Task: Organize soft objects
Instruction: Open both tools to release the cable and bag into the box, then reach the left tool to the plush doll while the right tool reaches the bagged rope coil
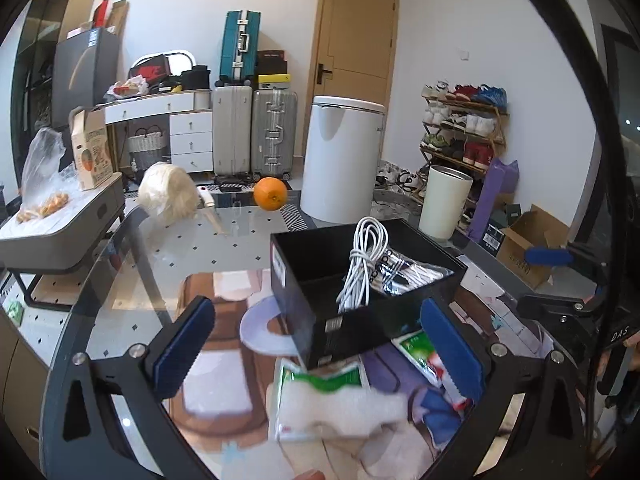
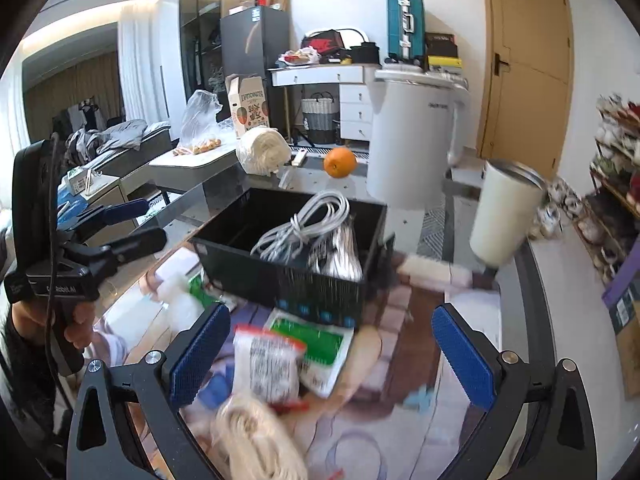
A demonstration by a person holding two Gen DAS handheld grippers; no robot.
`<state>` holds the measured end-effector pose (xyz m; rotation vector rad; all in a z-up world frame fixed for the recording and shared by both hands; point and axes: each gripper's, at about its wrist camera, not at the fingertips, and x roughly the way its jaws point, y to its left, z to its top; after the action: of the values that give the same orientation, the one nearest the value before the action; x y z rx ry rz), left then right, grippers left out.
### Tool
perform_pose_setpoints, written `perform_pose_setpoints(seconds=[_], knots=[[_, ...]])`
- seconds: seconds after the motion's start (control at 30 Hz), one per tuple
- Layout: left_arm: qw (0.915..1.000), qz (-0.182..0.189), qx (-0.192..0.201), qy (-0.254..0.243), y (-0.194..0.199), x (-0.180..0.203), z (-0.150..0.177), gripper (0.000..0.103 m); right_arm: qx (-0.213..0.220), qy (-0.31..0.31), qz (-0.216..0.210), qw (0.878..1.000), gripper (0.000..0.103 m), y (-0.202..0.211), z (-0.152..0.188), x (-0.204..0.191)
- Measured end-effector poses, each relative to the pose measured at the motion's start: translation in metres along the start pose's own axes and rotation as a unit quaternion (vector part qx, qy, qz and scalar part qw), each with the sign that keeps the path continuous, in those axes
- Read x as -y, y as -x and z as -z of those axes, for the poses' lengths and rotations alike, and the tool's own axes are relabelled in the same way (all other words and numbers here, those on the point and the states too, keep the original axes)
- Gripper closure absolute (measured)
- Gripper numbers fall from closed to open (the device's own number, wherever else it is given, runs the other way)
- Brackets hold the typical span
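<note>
Hovering wide open and empty, the left hand-held gripper (image 1: 316,344) and right hand-held gripper (image 2: 332,352) flank soft green-and-white plastic packets (image 2: 316,344) lying on the glass desk (image 1: 224,248) before a black rectangular box (image 1: 360,276) of coiled white cable (image 1: 360,264).

The bench (image 1: 224,248) is smooth, glossy glass. A matt black cardboard box (image 1: 320,320) holds a white plastic-coated cable (image 1: 362,264). Glossy plastic packets (image 2: 268,364) lie at lower centre.

Left gripper (image 1: 320,350) jaws spread wide, right gripper (image 2: 332,354) jaws likewise apart, both empty.
</note>
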<state>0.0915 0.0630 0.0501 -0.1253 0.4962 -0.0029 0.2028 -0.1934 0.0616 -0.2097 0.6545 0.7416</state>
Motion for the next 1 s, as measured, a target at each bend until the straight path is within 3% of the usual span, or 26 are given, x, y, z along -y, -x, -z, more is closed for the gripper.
perform_pose_setpoints(seconds=[0.13, 0.3, 1.0], knots=[[1.0, 0.003, -0.002, 0.005, 0.013, 0.0, 0.012, 0.0, -0.006, -0.038, -0.008, 0.999, 0.001, 0.02, 0.018, 0.003], [0.9999, 0.004, -0.008, 0.005, 0.023, 0.007, 0.025, 0.0, -0.009, -0.034, 0.0, 0.999, 0.001, 0.033, 0.032, -0.003], [0.9985, 0.017, -0.044, -0.027, 0.037, 0.048, 0.064, 0.0, -0.067, 0.044, -0.025, 0.997, 0.001, 0.03, 0.065, -0.02]])
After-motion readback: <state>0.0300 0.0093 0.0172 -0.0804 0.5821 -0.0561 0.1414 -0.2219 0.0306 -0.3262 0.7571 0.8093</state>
